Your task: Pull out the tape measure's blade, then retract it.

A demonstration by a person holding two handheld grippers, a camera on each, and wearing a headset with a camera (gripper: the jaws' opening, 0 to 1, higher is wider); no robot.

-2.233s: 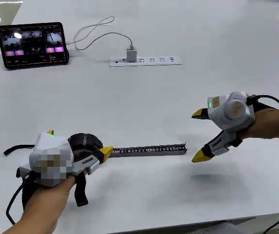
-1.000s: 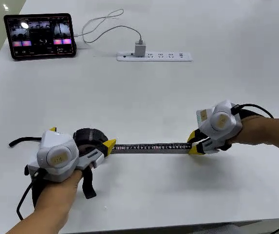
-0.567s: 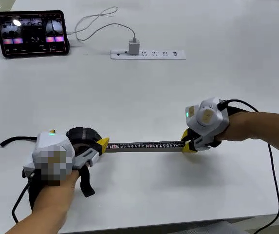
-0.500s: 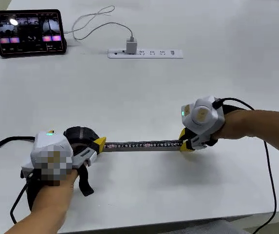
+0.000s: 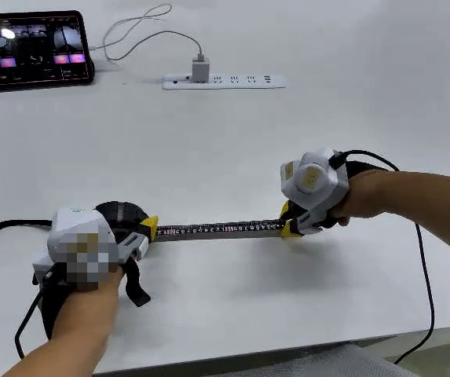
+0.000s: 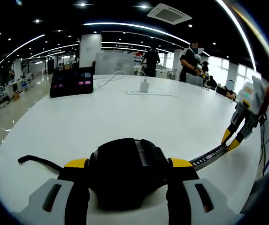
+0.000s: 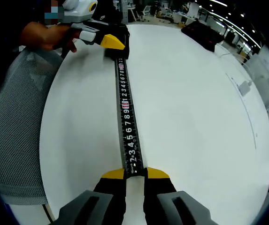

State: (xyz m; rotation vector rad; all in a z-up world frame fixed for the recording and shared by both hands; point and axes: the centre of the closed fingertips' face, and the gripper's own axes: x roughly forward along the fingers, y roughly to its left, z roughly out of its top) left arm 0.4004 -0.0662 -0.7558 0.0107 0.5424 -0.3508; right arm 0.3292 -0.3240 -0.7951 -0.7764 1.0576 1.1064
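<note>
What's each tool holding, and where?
Left tool clamps the round black tape measure case; right tool pinches the free end of its dark numbered blade.

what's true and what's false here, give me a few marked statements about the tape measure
1. The right gripper pinches the end of the blade. True.
2. The blade is wound fully into the tape measure. False: it lies stretched out along the table.
3. The left gripper holds the tape measure. True.
4. The tablet has a dark screen. False: it is lit.
5. The power strip has nothing plugged in. False: a white charger sits in it.
</note>
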